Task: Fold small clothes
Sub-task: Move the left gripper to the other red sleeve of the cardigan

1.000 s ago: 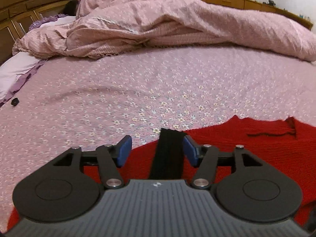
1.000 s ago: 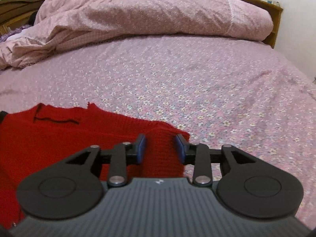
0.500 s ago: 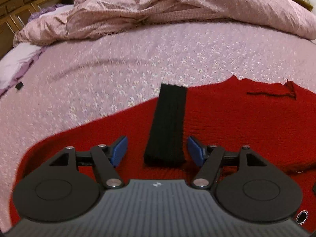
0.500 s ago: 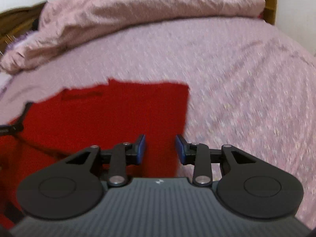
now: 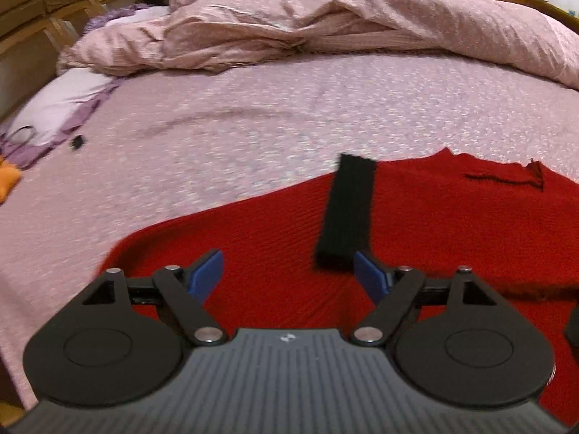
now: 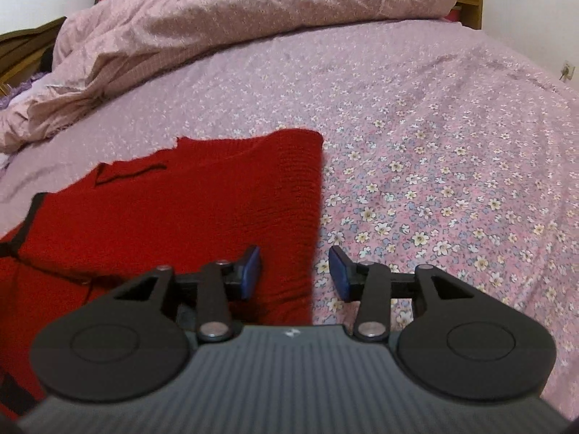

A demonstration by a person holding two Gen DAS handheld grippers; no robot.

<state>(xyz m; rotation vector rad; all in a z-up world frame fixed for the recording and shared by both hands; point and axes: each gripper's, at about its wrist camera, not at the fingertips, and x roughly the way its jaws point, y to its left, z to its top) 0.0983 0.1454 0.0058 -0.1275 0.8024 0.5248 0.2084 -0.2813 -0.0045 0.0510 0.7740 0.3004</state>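
Note:
A red knit sweater [image 5: 416,217] lies flat on the flowered bedsheet [image 5: 253,126], with a black ribbed cuff [image 5: 347,213] folded onto it. My left gripper [image 5: 288,276] is open and empty, hovering over the sweater's left part, the cuff's near end just ahead of the right finger. In the right wrist view the sweater [image 6: 202,209] shows its straight folded right edge. My right gripper [image 6: 295,271] is open and empty, straddling that edge from above.
A rumpled pink duvet [image 5: 325,21] is heaped across the far side of the bed. A lilac pillow [image 5: 61,105] and a small black object [image 5: 76,141] lie at the left. A wooden headboard [image 5: 54,3] stands at the far left. Bare sheet [image 6: 452,162] spreads right of the sweater.
Both grippers have pulled back and risen, so more of the sweater shows. The left gripper has shifted left of the cuff. The right gripper's fingers have opened wider.

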